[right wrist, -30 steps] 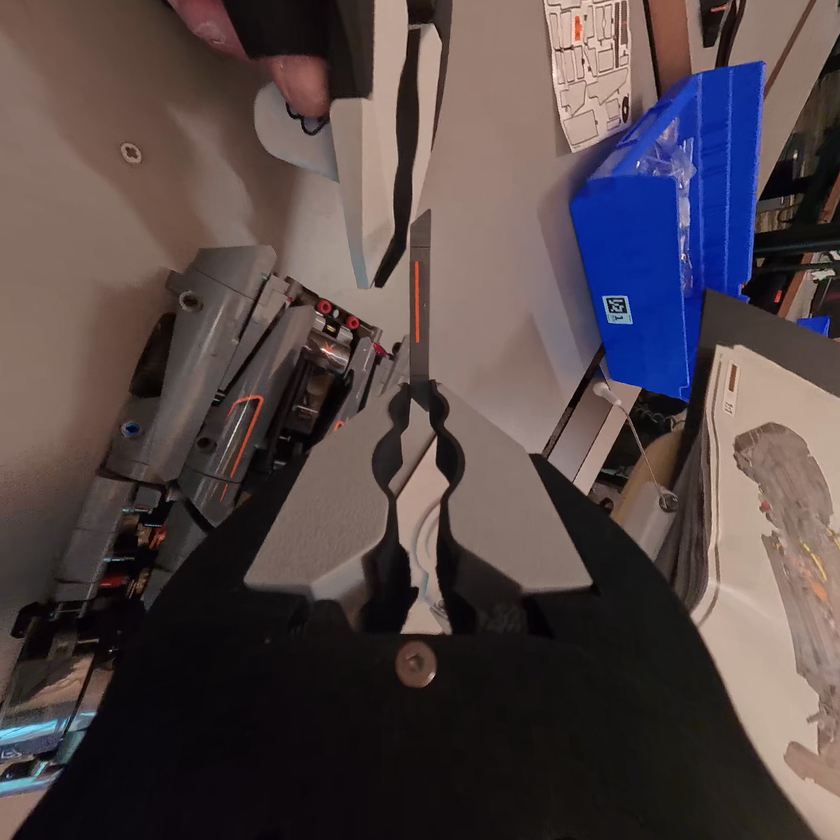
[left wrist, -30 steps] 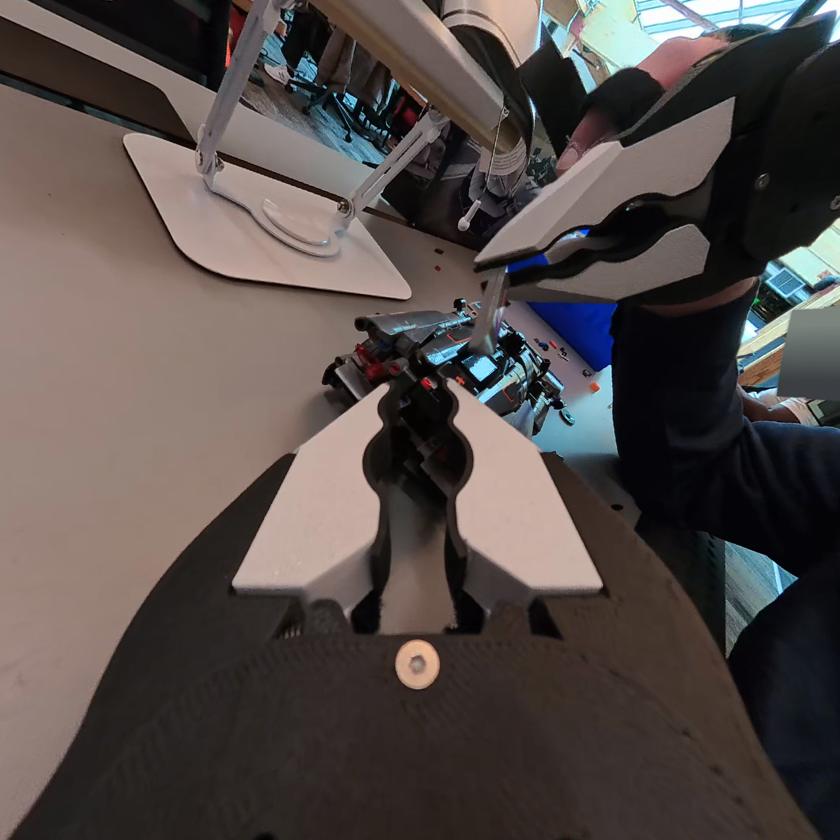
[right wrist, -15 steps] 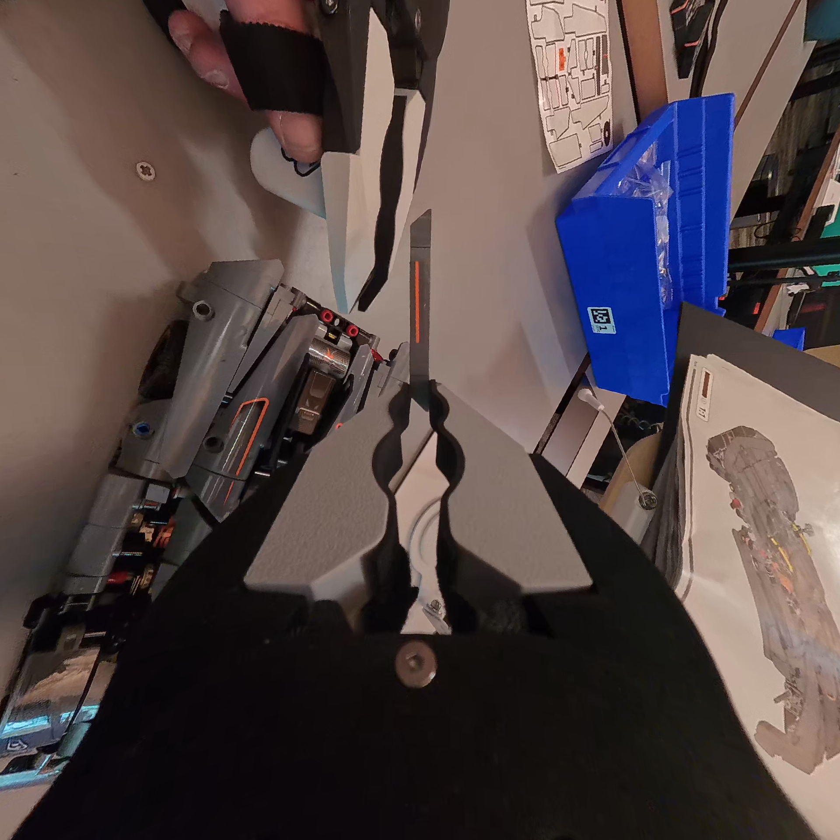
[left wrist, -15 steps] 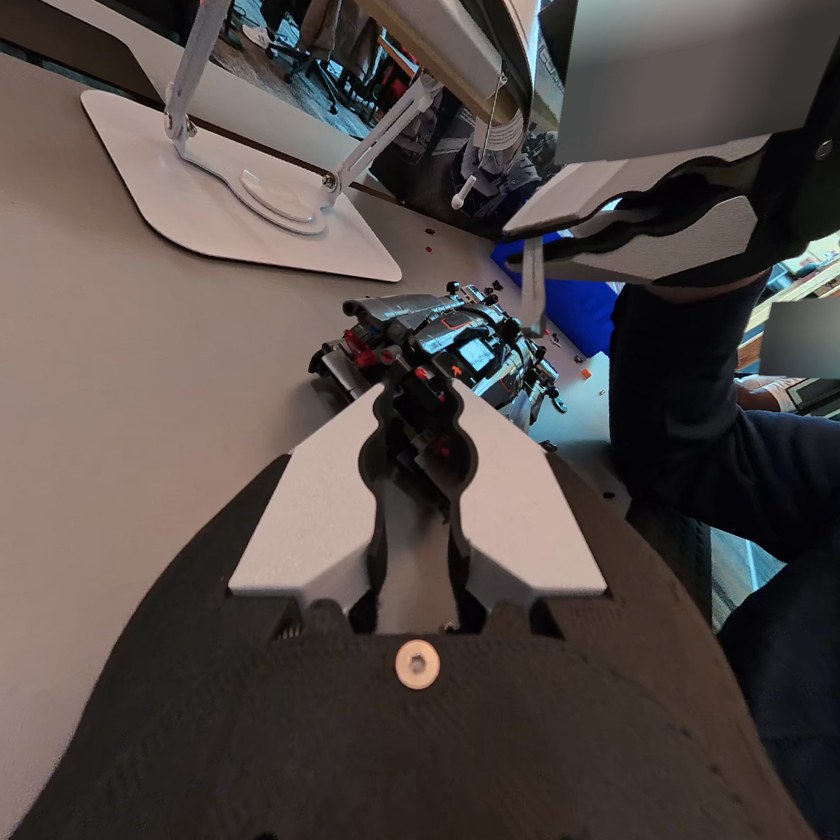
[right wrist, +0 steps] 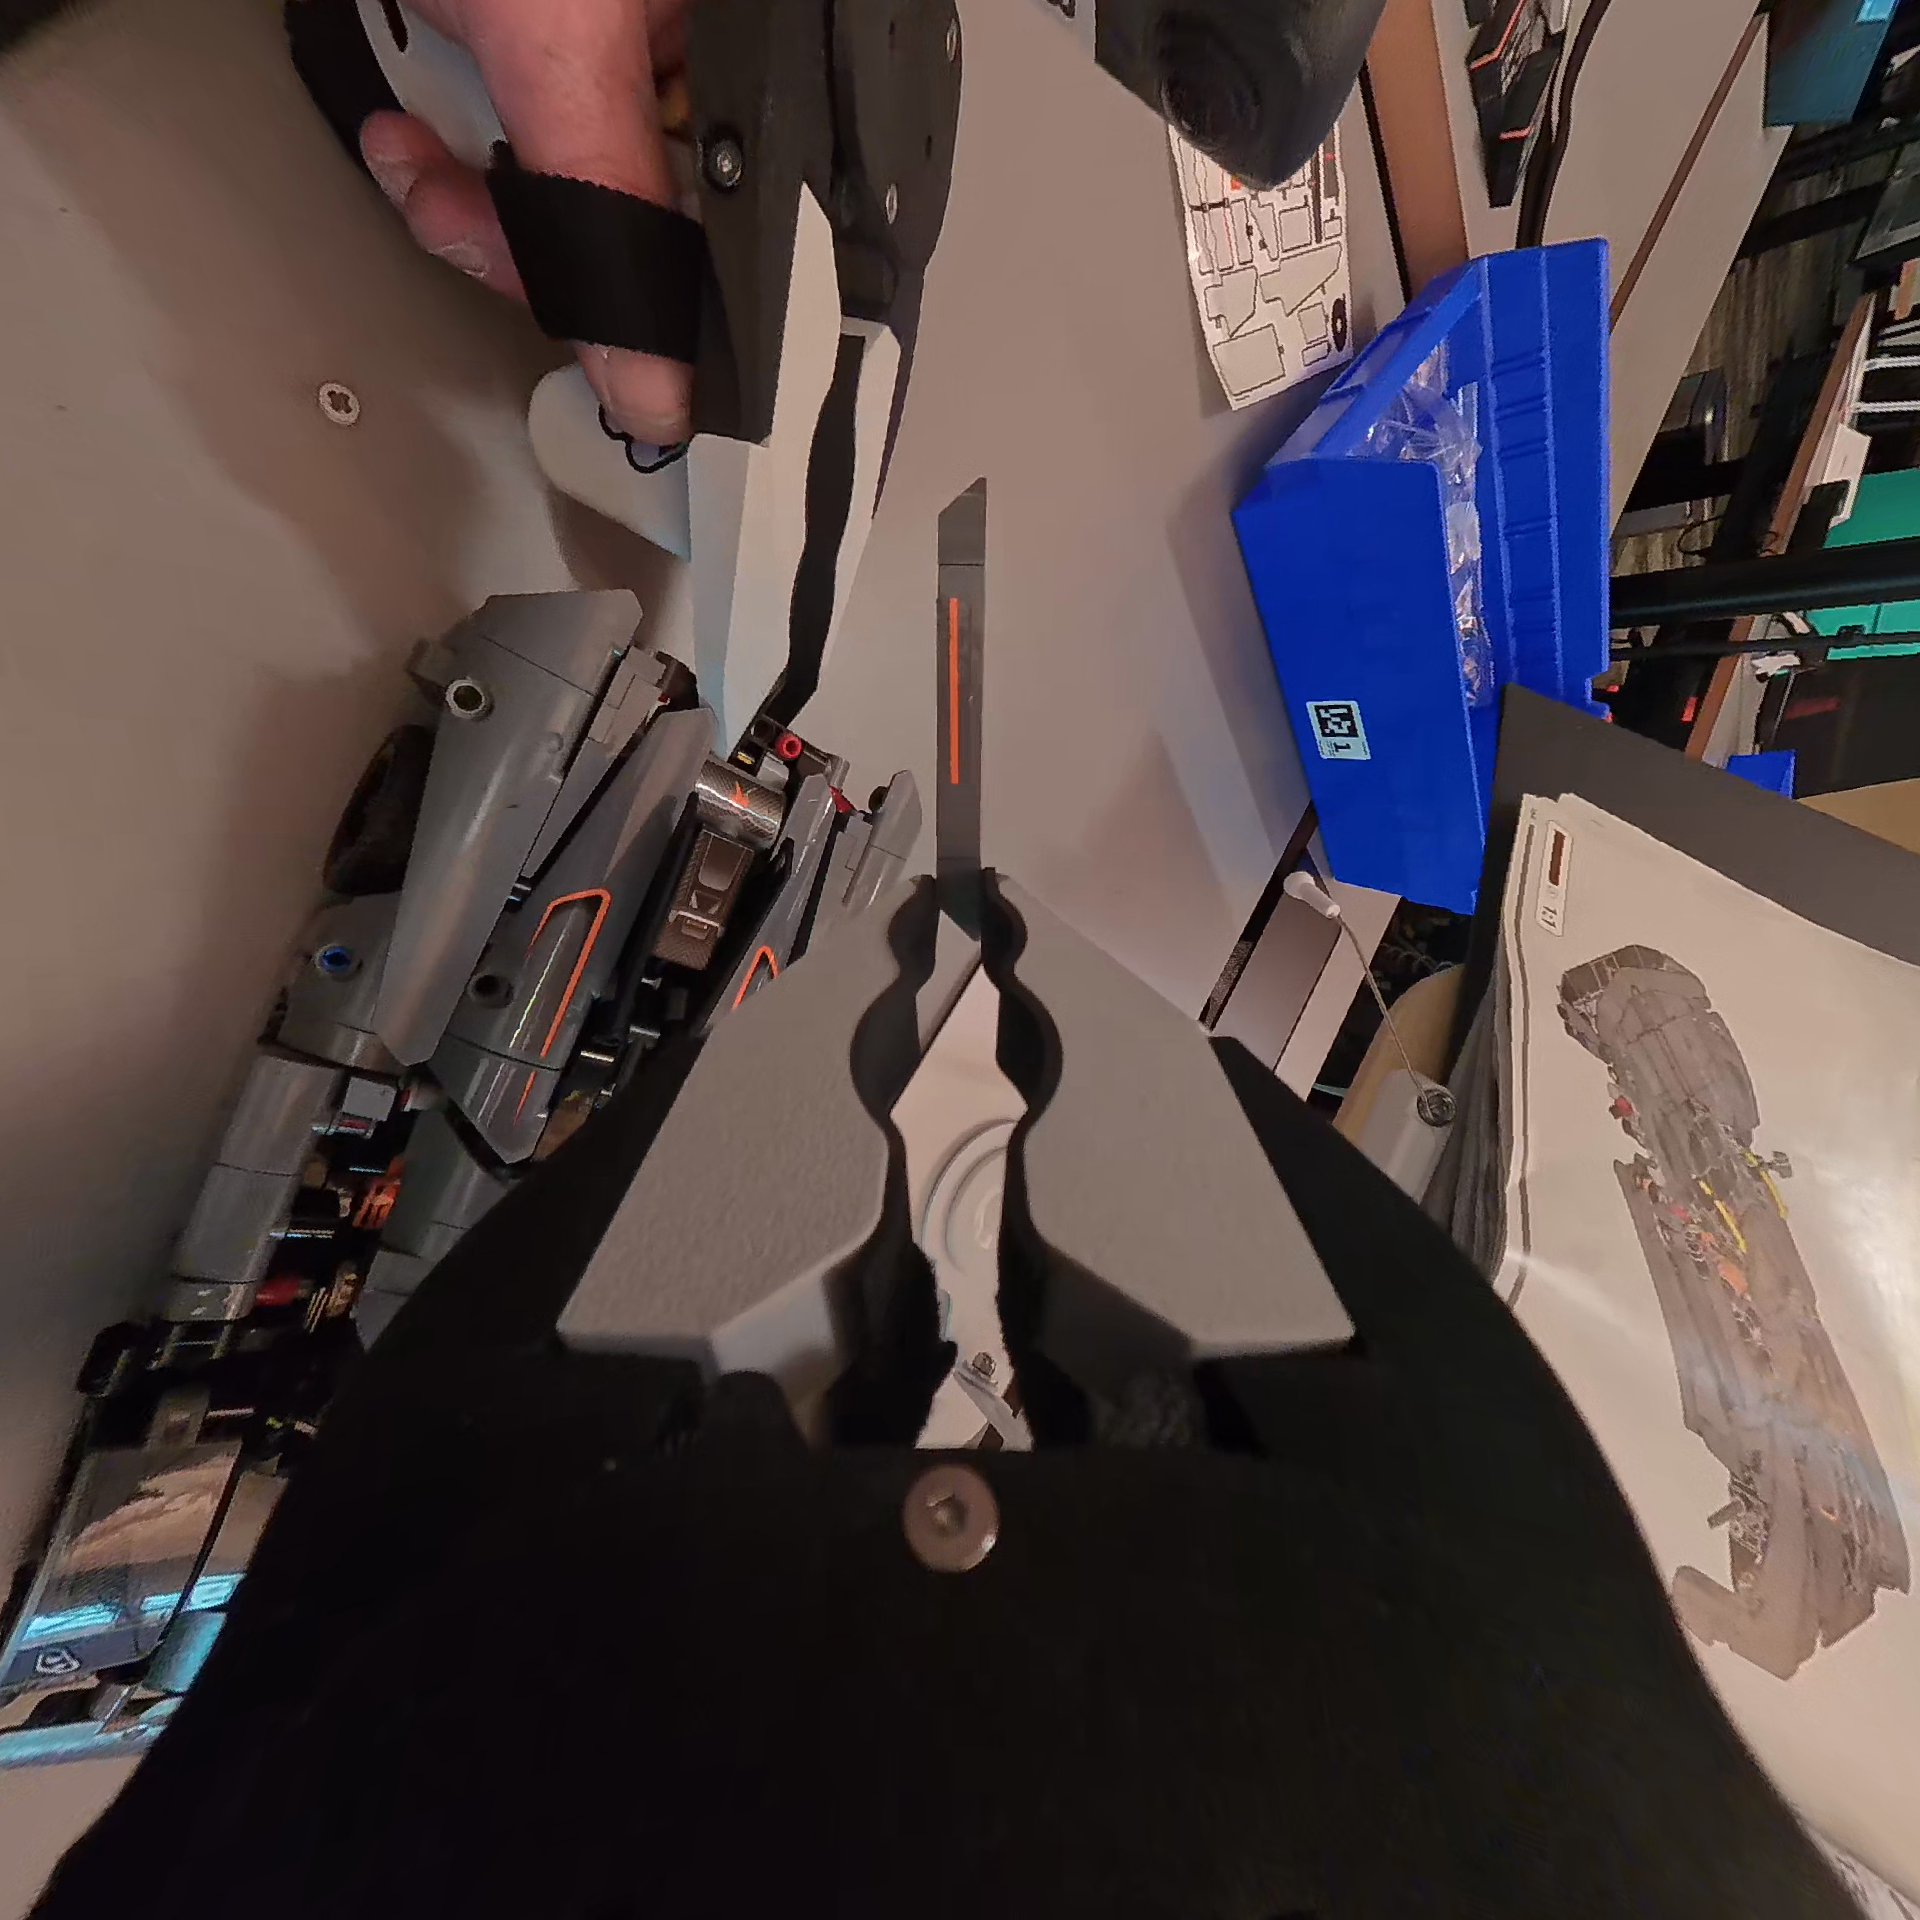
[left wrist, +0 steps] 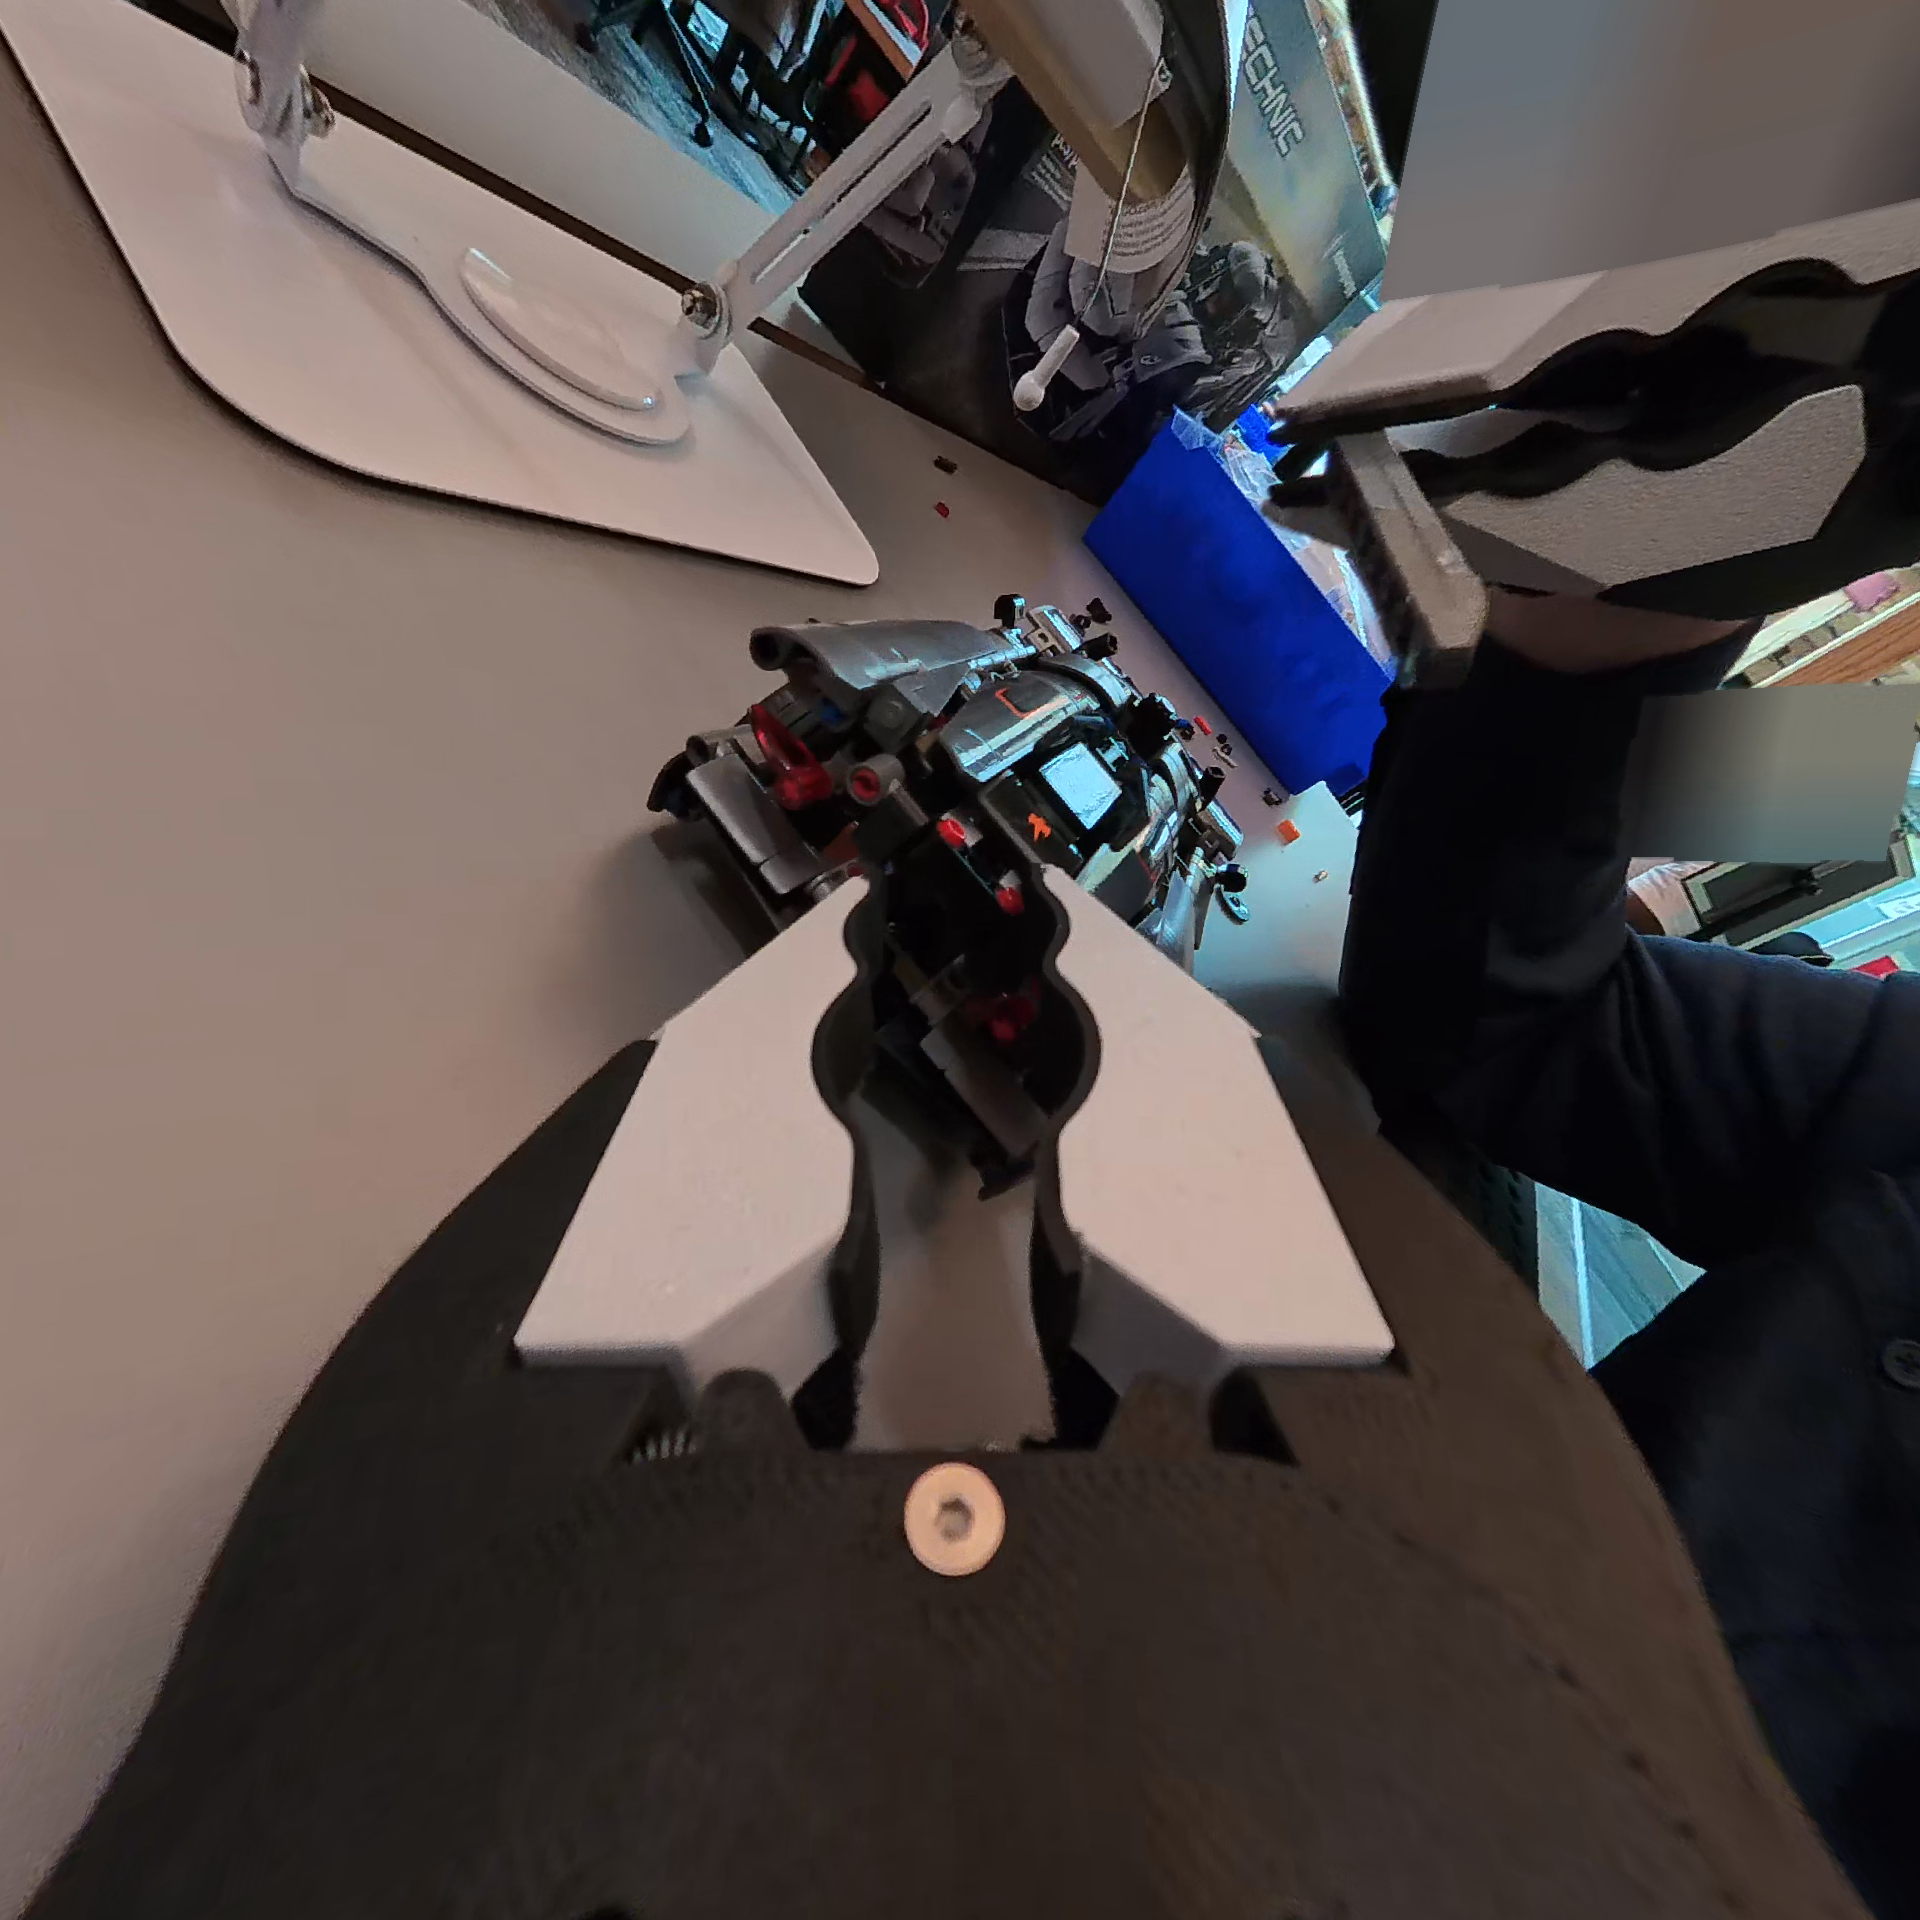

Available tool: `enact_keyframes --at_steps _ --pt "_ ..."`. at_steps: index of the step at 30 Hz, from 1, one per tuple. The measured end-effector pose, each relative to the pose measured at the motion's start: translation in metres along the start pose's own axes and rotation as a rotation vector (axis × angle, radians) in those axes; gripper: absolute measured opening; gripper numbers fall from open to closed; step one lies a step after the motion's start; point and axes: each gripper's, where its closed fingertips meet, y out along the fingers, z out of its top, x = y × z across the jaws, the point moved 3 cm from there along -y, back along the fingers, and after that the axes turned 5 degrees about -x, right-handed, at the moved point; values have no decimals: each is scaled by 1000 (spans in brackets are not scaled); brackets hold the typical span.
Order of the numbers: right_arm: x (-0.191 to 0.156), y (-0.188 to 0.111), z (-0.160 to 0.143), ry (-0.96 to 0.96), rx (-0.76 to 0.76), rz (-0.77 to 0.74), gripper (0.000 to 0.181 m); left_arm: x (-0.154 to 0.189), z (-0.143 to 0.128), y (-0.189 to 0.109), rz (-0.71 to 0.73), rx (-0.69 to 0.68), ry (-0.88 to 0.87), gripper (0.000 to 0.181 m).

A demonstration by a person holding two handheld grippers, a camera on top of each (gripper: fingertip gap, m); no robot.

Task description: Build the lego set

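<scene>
The grey and black lego model (left wrist: 966,748) with orange trim lies on the table; it also shows in the right wrist view (right wrist: 520,914). My left gripper (left wrist: 956,894) is shut on the model's near end, with dark bricks between its fingers. In the right wrist view the left gripper (right wrist: 795,696) comes down from the top onto the model. My right gripper (right wrist: 956,883) is shut on a long dark grey panel (right wrist: 958,686) with an orange stripe. In the left wrist view the right gripper (left wrist: 1278,457) holds the panel (left wrist: 1403,561) in the air, above and to the right of the model.
A blue bin (right wrist: 1382,665) with plastic bags stands past the model, also in the left wrist view (left wrist: 1236,613). An open instruction booklet (right wrist: 1714,1195) lies at the right, a sticker sheet (right wrist: 1268,270) farther off. A white stand base (left wrist: 416,343) sits at left. A dark sleeve (left wrist: 1558,987) is at right. My right fingertips sit around 8 cm from my left ones.
My right gripper has lifted the panel up and to the right, away from the model it was touching. My left gripper stays on the model.
</scene>
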Motion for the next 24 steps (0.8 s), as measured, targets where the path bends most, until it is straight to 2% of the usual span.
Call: enact_keyframes --at_steps 13,24 --pt "2 -3 -8 14 -9 0 6 11 2 8 -74 27 -40 17" --pt "3 -5 -24 52 -39 22 6 12 7 9 -110 55 -64 21"
